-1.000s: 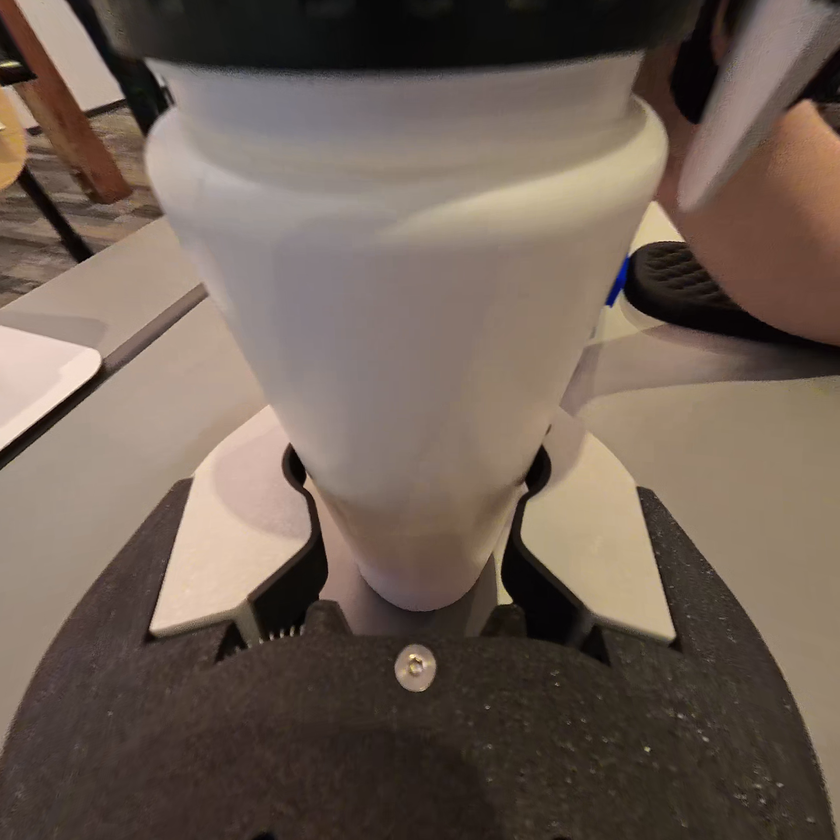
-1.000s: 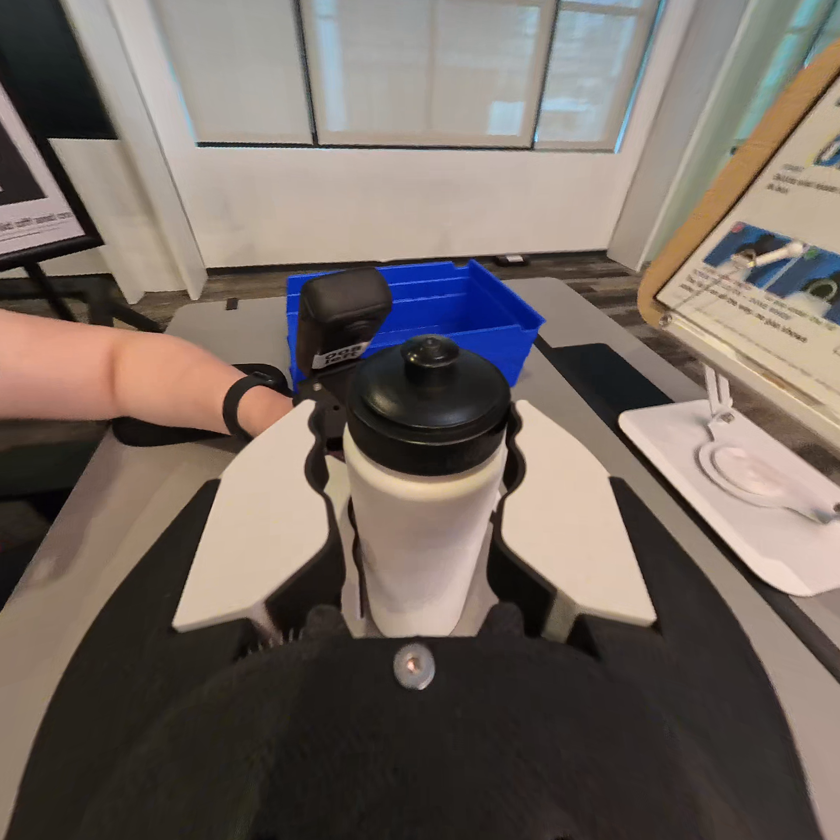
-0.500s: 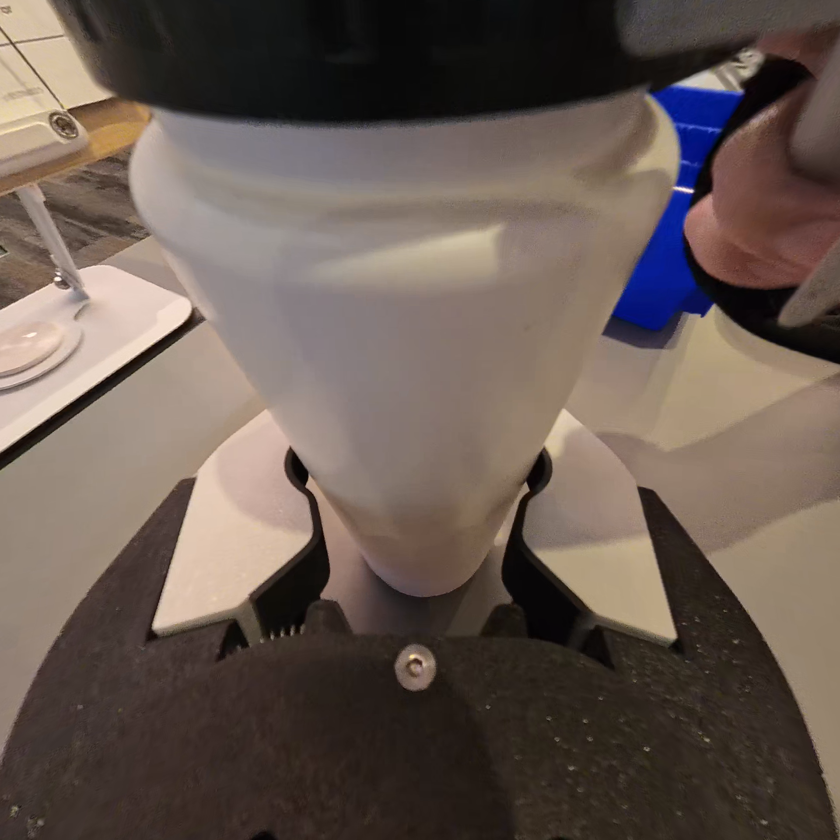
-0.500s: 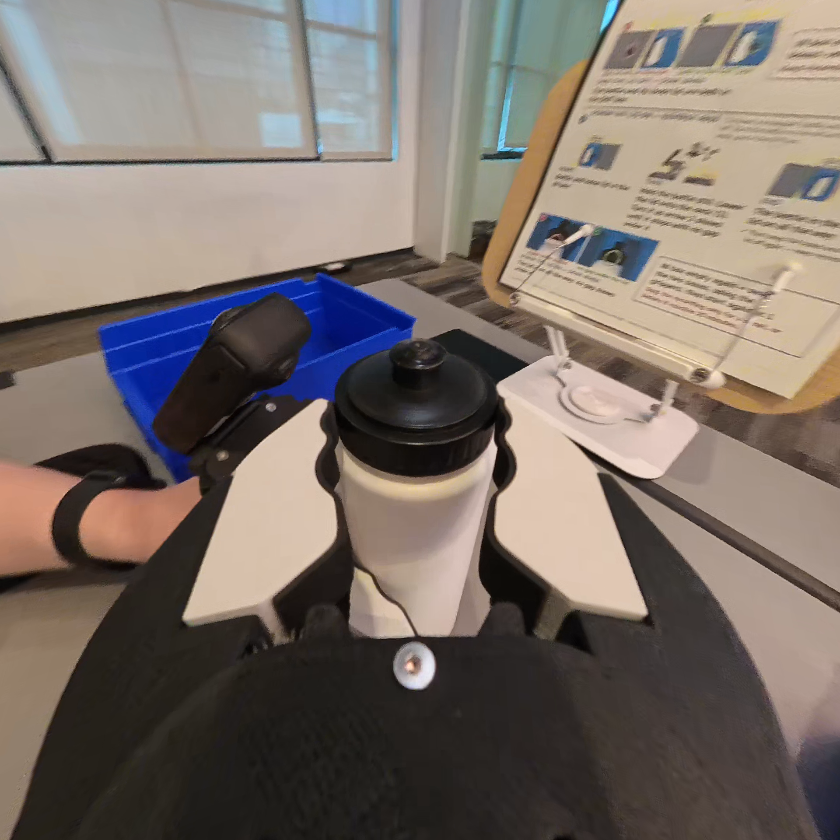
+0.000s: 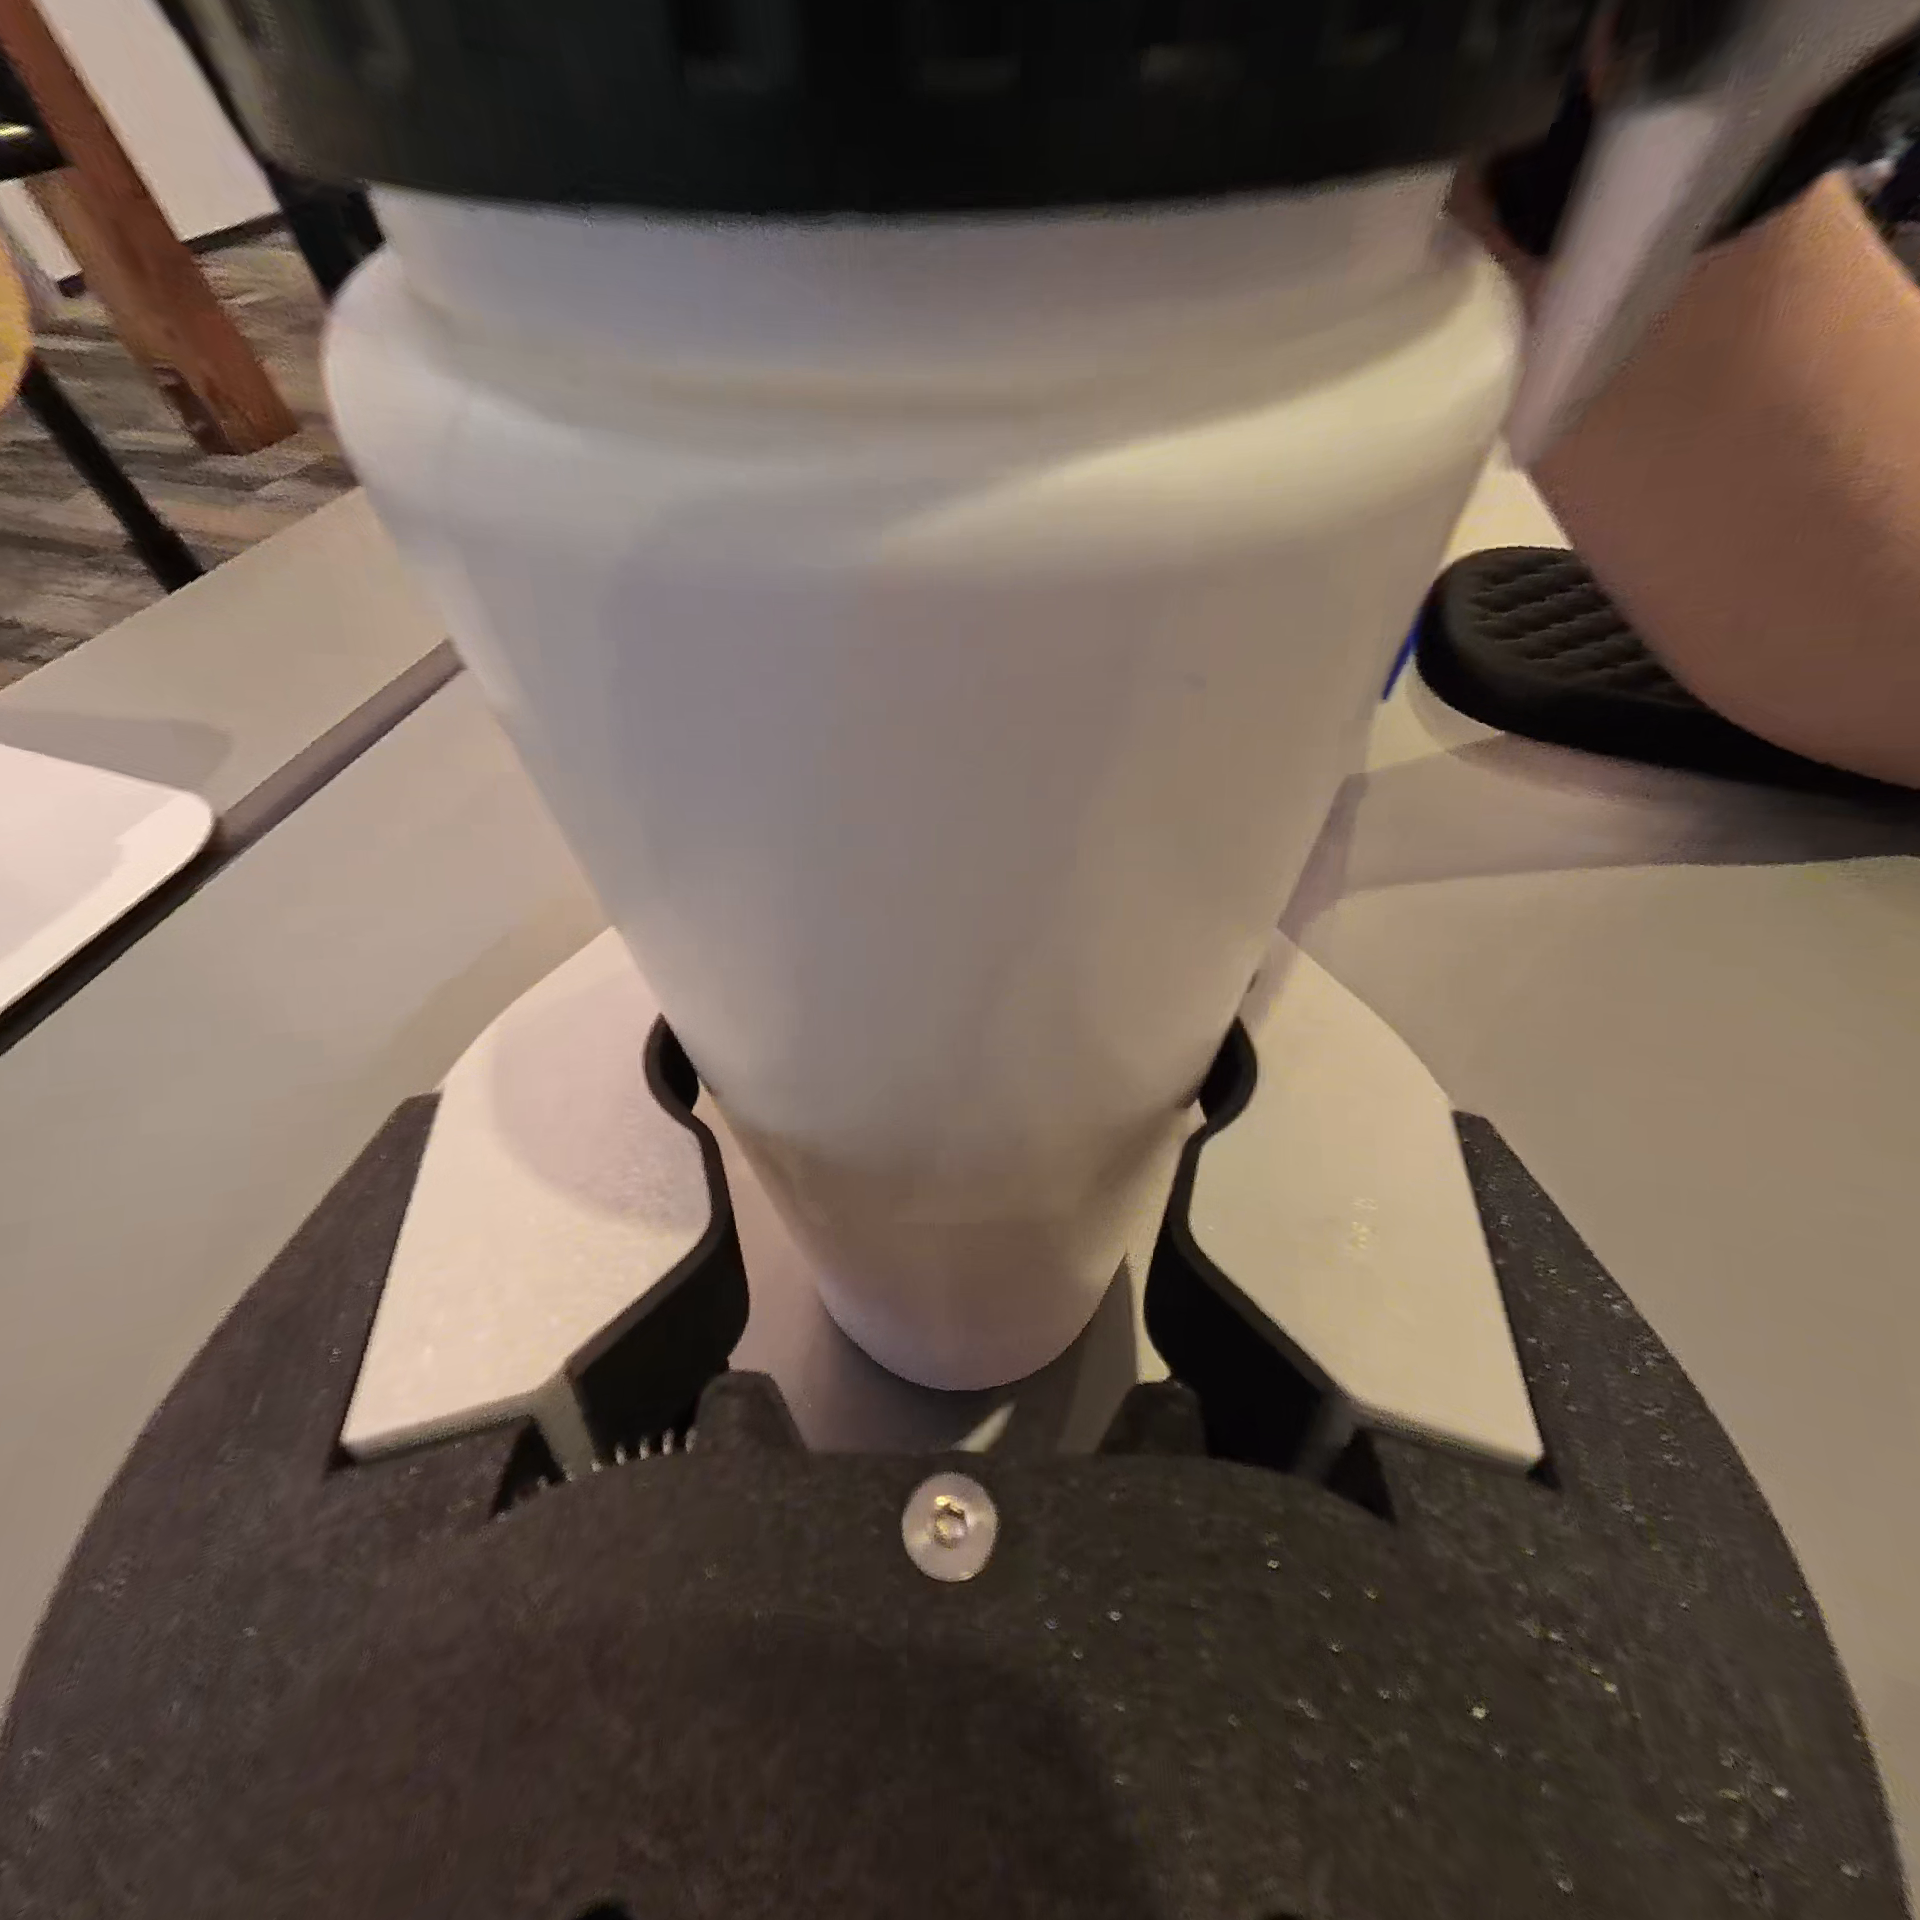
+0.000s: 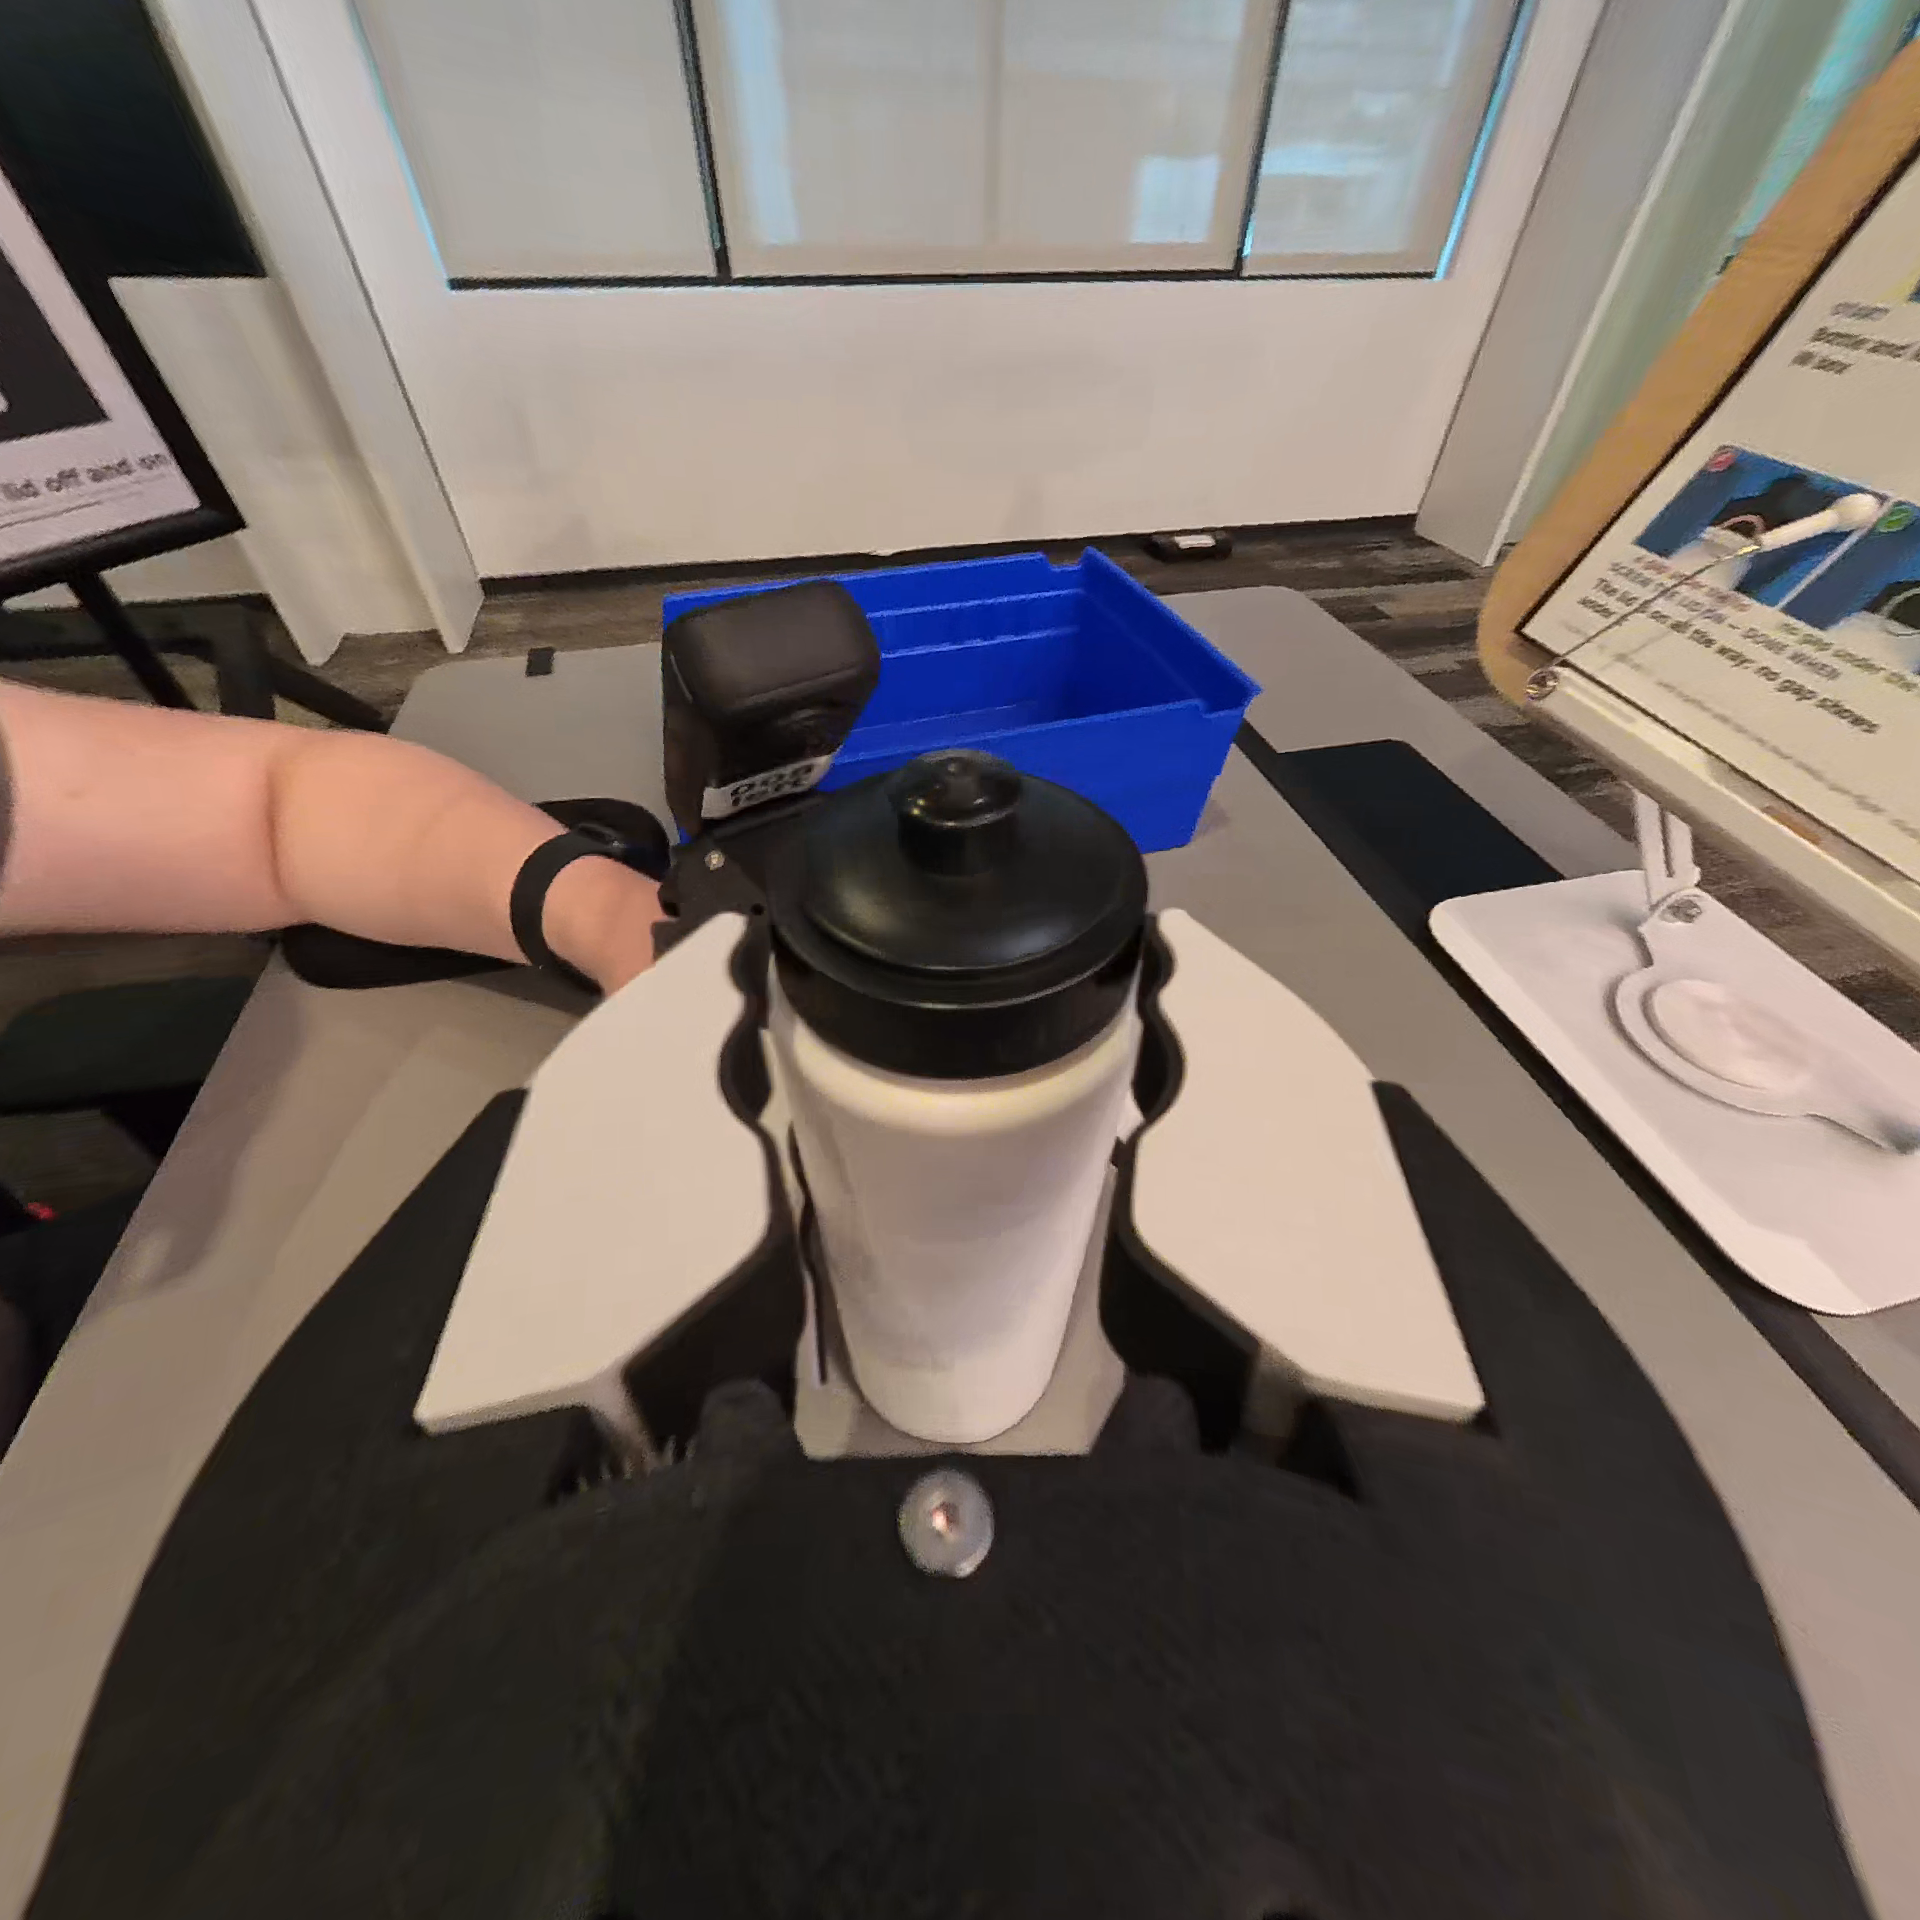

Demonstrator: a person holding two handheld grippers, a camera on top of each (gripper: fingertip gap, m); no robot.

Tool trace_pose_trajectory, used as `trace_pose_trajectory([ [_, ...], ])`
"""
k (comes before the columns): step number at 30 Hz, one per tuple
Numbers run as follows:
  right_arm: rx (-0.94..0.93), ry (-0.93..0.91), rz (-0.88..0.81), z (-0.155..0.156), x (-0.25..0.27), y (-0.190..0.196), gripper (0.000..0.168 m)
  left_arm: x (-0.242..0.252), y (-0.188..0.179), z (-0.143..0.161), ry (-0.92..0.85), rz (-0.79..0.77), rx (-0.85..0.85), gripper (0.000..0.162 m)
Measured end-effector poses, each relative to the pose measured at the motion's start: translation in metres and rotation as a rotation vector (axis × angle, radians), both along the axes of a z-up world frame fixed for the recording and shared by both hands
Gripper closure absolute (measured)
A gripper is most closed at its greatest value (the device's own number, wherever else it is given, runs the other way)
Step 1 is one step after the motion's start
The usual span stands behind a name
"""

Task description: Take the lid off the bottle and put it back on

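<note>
A white bottle [image 5: 914,727] with a black lid [image 5: 883,94] stands upright on the grey table [image 5: 1621,1091]. My left gripper [image 5: 951,1049] is shut on the bottle's lower body, one finger on each side. In the right wrist view my right gripper [image 6: 956,966] is shut on the black lid [image 6: 961,914], above the white bottle body [image 6: 951,1226]. One right finger [image 5: 1621,239] shows at the top right of the left wrist view. The left gripper's black camera block [image 6: 764,686] shows behind the bottle.
A blue bin [image 6: 1039,696] sits at the back of the table. A white stand base [image 6: 1704,1081] holding an instruction board [image 6: 1766,520] is on the right. A person's forearm [image 6: 260,842] rests on a black pad [image 5: 1558,665] at the left.
Half a second ago both views had swung aside, toward the board and the bin. Now they are back where they were a second ago. Both grips are unchanged.
</note>
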State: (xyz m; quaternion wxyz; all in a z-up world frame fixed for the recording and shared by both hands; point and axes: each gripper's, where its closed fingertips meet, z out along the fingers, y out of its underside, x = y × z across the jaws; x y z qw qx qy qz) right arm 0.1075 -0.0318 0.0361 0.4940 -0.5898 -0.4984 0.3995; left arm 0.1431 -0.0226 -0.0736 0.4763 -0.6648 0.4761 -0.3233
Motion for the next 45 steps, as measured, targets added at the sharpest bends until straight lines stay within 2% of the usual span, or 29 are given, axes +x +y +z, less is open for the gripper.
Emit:
trace_pose_trajectory([
  [3, 0.044, -0.004, -0.011, 0.000, 0.000, 0.000, 0.100, 0.001, -0.001, 0.000, 0.009, 0.000, 0.011, 0.065],
  [6, 0.009, 0.018, -0.084, 0.001, -0.005, 0.006, 0.100, -0.002, 0.004, 0.000, 0.001, 0.054, -0.006, 0.066],
  [13, 0.088, 0.042, -0.440, 0.002, -0.014, 0.012, 0.099, -0.013, 0.014, -0.001, 0.039, 0.199, -0.037, 0.066],
  [15, 0.145, 0.048, -0.490, 0.003, -0.016, 0.010, 0.099, -0.014, 0.015, -0.001, 0.041, 0.210, -0.021, 0.066],
  [19, 0.205, -0.051, -0.391, 0.000, -0.019, 0.008, 0.099, -0.014, 0.016, 0.001, 0.011, 0.192, -0.017, 0.066],
  [21, 0.176, -0.072, -0.260, -0.003, -0.020, 0.003, 0.088, -0.014, 0.017, 0.001, -0.002, 0.184, -0.022, 0.066],
  [24, 0.080, 0.024, -0.130, 0.003, -0.014, -0.002, 0.088, -0.010, 0.013, 0.002, -0.007, 0.133, -0.001, 0.066],
  [27, -0.023, 0.115, -0.075, 0.010, -0.006, 0.001, 0.090, -0.005, 0.008, 0.001, 0.000, 0.102, 0.015, 0.066],
  [29, -0.074, 0.138, -0.039, 0.010, -0.004, 0.000, 0.100, -0.002, 0.005, 0.001, -0.001, 0.080, 0.027, 0.066],
  [40, -0.097, 0.128, -0.004, 0.008, 0.005, 0.005, 0.100, 0.009, 0.003, 0.007, -0.188, -0.021, -0.016, 0.063],
  [45, -0.086, 0.146, -0.084, 0.008, 0.004, 0.013, 0.100, 0.007, 0.013, 0.005, -0.148, 0.082, -0.018, 0.064],
])
